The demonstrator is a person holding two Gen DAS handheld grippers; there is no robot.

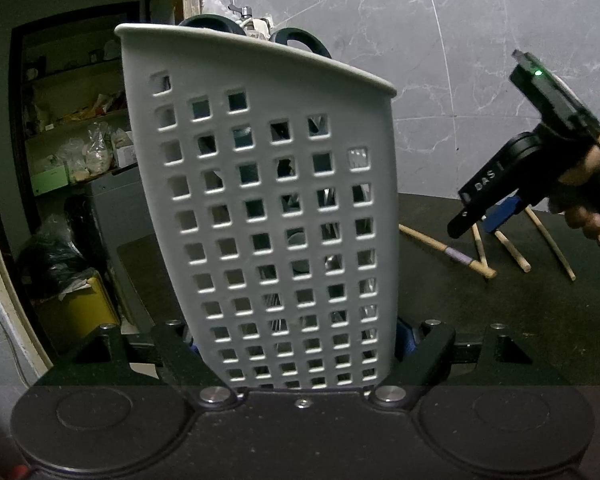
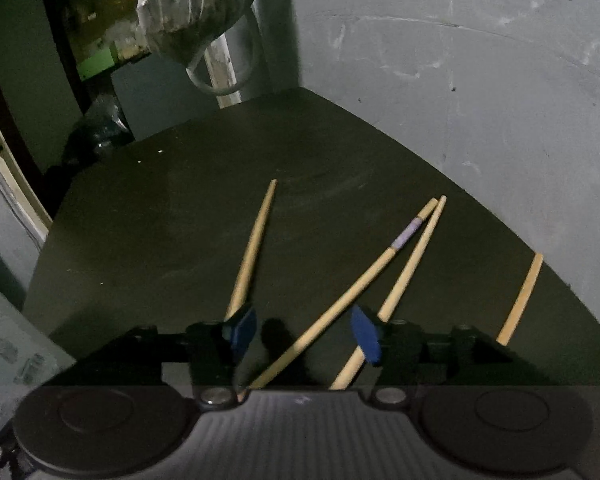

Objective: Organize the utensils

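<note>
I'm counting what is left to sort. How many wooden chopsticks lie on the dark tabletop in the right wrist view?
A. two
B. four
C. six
B: four wooden chopsticks lie on the dark tabletop: one at left, one with a purple band, a plain one beside it, and one at far right.

White perforated plastic utensil holder [image 1: 276,208]: contents visible only as slivers through square holes; items not identifiable. Its base is hidden behind the gripper body. Two dark blue handle loops [image 1: 300,40] above the rim, lower parts concealed. Far-right wooden chopstick [image 2: 520,300]: near end hidden behind gripper frame. Shelf clutter [image 1: 88,148] too dim to identify.
</note>
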